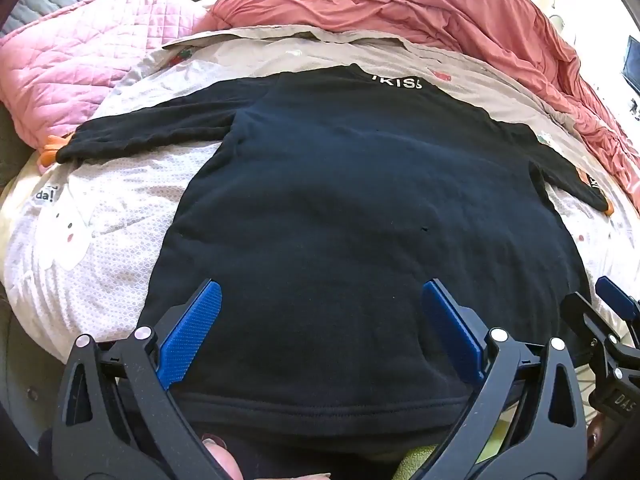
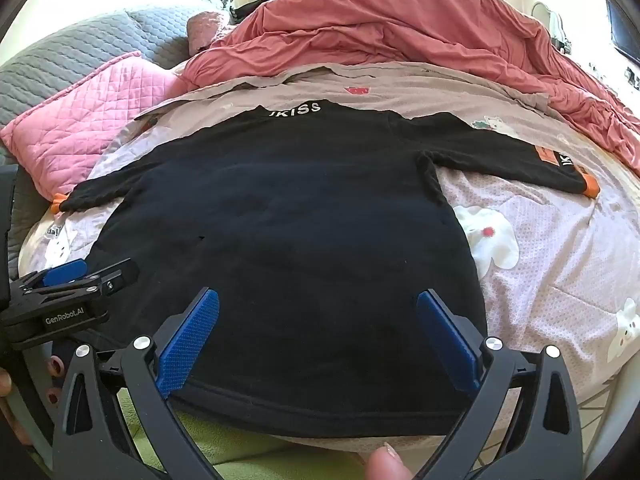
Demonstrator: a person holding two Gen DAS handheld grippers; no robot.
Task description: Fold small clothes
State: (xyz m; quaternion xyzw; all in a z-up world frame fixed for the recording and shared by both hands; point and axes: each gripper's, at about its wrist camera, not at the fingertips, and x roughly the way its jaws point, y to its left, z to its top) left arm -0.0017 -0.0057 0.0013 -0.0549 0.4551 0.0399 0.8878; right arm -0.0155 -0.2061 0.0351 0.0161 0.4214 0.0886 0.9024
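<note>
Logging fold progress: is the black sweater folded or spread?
Spread flat: the black sweater lies on the bed with both sleeves out sideways, hem nearest, no fold visible.

My left gripper [image 2: 76, 276] is half cut off here, and the sweater's hem [image 1: 320, 408] hides my lap.

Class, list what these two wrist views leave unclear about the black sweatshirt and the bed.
- Black sweatshirt front: hidden in both views; it lies with that side down.
- Its hem's near-left corner: left wrist view, behind the left gripper.
- Quilt lettering at left: cut off by a fold, both views.
- Far bed: covered by the red duvet.
</note>
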